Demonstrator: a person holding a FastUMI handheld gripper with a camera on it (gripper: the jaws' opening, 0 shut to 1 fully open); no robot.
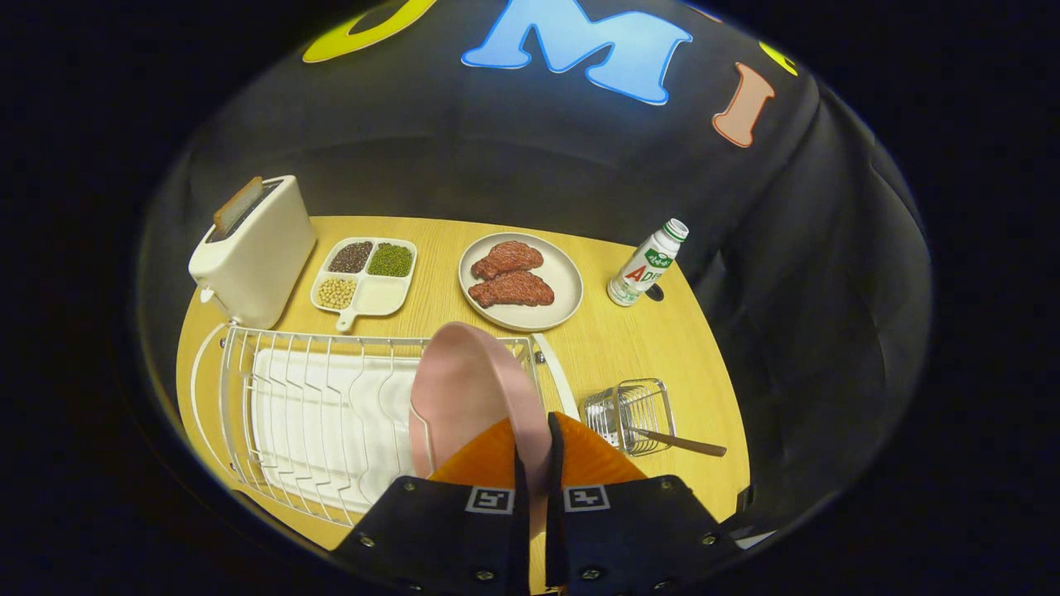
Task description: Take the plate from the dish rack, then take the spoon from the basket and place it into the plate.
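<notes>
A pink plate [464, 389] stands on edge at the right end of the white wire dish rack [315, 414]. My gripper [534, 447] is shut on the plate's near rim, one finger on each side of it. To the right of the rack stands a small wire basket [633, 410] on the wooden table. A spoon with a dark wooden handle [683, 444] lies in the basket, its handle sticking out to the right.
Beyond the rack are a white toaster [252, 252], a divided tray of beans [364, 273], a grey plate with two pieces of meat [522, 281] and a small white bottle [646, 265]. Bare wooden table [629, 348] lies between the basket and the grey plate.
</notes>
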